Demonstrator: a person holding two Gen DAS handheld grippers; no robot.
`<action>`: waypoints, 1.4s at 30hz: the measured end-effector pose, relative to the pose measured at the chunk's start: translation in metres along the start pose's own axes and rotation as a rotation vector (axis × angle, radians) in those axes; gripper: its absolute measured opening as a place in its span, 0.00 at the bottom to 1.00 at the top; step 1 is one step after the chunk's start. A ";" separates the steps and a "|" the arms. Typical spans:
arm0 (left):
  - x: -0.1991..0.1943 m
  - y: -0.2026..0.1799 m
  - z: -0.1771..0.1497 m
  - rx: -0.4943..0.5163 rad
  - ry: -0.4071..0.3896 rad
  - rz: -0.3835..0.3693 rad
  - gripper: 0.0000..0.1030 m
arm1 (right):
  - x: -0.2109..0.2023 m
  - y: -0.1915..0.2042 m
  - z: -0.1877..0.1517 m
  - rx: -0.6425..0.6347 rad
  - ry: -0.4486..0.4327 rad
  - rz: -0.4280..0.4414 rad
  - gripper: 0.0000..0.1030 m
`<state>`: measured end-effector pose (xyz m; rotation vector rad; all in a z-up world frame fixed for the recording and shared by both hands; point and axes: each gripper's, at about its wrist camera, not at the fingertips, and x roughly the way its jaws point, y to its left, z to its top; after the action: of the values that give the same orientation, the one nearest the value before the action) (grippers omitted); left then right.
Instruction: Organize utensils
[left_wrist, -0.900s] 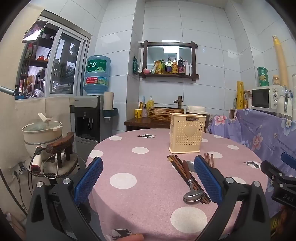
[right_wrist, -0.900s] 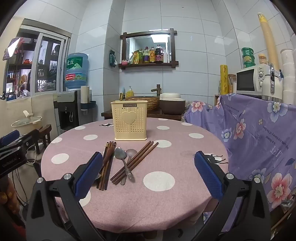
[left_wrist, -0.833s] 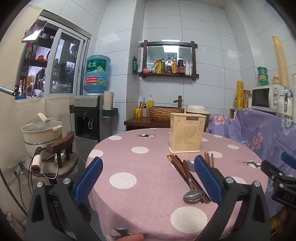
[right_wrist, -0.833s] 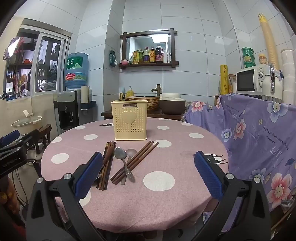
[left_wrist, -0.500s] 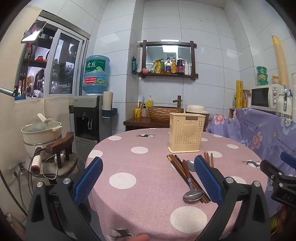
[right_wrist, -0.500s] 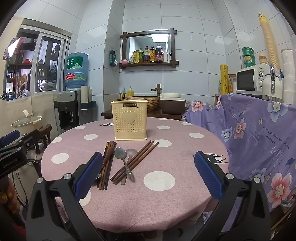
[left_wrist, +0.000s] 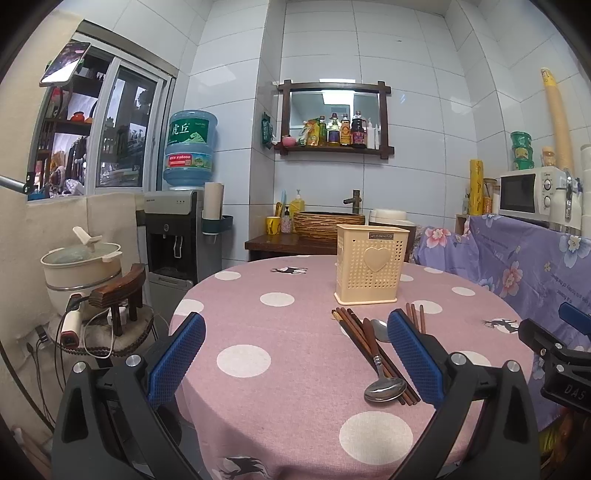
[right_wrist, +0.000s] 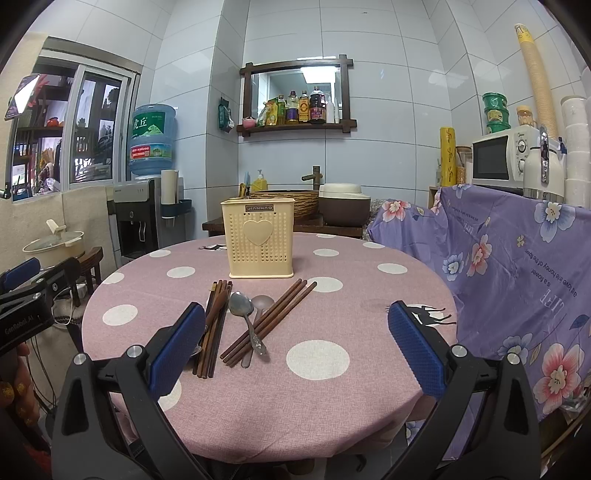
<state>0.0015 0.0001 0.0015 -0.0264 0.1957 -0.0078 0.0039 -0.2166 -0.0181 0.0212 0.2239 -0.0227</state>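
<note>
Bright, sharp, edges bowed and vignetted

A blue water bottle (right_wrist: 152, 138) sits on a grey dispenser (right_wrist: 135, 218) at nine o'clock in the right wrist view. At twelve o'clock a dark wooden shelf (right_wrist: 295, 127) carries sauce bottles (right_wrist: 303, 108) under a mirror. A white microwave (right_wrist: 504, 157) stands at two o'clock above a purple floral cloth (right_wrist: 517, 258). In the left wrist view a cream pot (left_wrist: 82, 271) rests at nine o'clock, just beside a dark wooden stool (left_wrist: 120, 295). A woven basin (left_wrist: 328, 222) sits at twelve o'clock.
</note>
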 end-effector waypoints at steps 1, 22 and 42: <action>0.001 -0.001 0.001 0.001 0.003 0.001 0.95 | 0.000 0.000 0.000 0.000 0.000 0.000 0.95; 0.002 0.000 -0.001 0.005 -0.003 0.002 0.95 | 0.004 0.000 -0.003 0.002 0.006 0.000 0.95; 0.002 -0.001 -0.001 0.006 -0.002 0.003 0.95 | 0.006 0.000 -0.003 0.003 0.009 0.001 0.95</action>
<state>0.0033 -0.0005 0.0002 -0.0202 0.1933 -0.0056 0.0091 -0.2168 -0.0223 0.0244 0.2331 -0.0217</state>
